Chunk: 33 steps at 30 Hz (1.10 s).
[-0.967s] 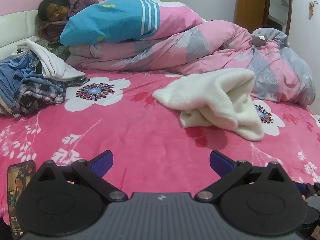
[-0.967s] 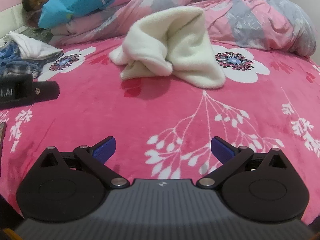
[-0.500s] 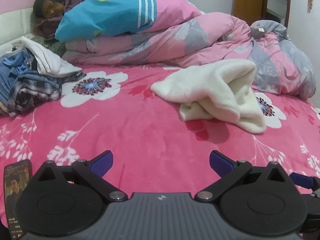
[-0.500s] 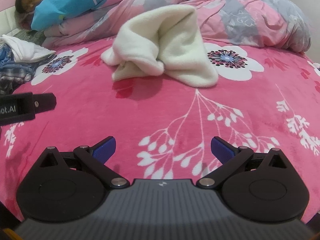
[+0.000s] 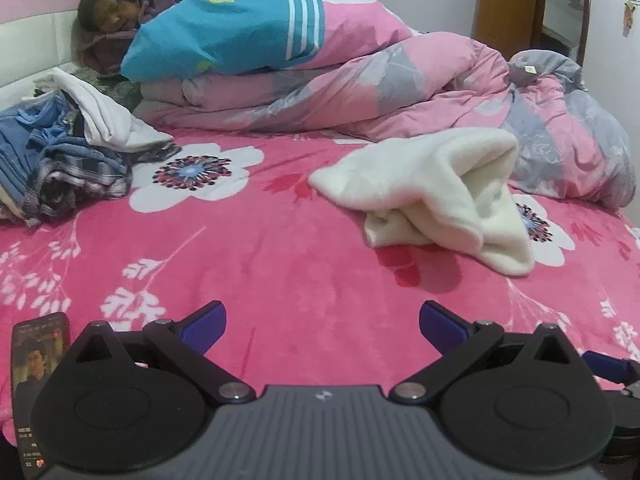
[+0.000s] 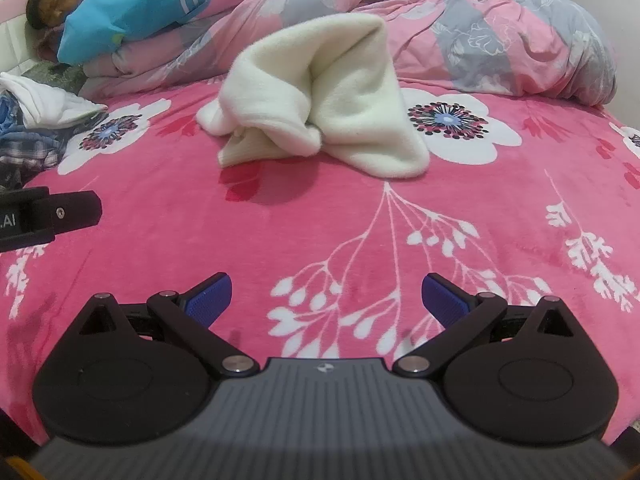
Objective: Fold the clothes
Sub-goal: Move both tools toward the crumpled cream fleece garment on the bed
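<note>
A person lies under a pink-grey quilt; a phone rests on the pink floral blanket.

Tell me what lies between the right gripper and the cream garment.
Nothing but bare pink floral bedspread separates the open right gripper from the crumpled cream garment, as the right wrist view shows.

Garment on bed, centre-right; clothes pile far left; quilt behind; phone near left.
</note>
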Each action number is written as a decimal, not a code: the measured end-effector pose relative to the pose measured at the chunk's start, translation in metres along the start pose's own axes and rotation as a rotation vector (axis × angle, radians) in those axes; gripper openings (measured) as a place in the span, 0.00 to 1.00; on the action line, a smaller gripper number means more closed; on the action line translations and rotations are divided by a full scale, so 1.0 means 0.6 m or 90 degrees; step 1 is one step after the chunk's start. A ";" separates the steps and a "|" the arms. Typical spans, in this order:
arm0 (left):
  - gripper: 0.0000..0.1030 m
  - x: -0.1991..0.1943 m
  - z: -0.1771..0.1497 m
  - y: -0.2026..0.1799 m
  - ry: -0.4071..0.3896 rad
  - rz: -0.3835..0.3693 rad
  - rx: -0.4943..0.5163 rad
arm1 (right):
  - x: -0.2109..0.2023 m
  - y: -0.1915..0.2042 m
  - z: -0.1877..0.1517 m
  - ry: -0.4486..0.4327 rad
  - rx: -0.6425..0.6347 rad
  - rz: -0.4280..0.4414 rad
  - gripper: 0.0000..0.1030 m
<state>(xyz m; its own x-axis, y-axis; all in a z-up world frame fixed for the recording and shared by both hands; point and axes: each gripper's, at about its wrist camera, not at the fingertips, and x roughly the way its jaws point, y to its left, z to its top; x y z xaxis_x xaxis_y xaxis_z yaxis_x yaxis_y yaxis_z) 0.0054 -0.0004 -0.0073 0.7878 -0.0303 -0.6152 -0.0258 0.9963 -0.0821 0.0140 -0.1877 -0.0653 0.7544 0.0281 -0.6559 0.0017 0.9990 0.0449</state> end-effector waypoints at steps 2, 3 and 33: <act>1.00 0.002 0.000 0.001 0.001 0.004 -0.003 | -0.001 0.001 0.001 0.000 -0.001 0.000 0.99; 1.00 0.003 0.000 0.001 0.002 0.007 -0.003 | -0.002 0.001 0.001 0.000 -0.002 0.001 0.99; 1.00 0.012 -0.006 -0.008 0.002 0.029 0.007 | -0.002 0.008 0.009 0.002 -0.009 -0.020 0.99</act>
<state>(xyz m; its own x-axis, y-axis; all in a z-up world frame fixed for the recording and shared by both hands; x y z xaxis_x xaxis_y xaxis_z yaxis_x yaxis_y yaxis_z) 0.0091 -0.0057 -0.0145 0.7835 0.0156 -0.6212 -0.0553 0.9975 -0.0448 0.0166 -0.1833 -0.0606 0.7523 -0.0038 -0.6588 0.0165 0.9998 0.0130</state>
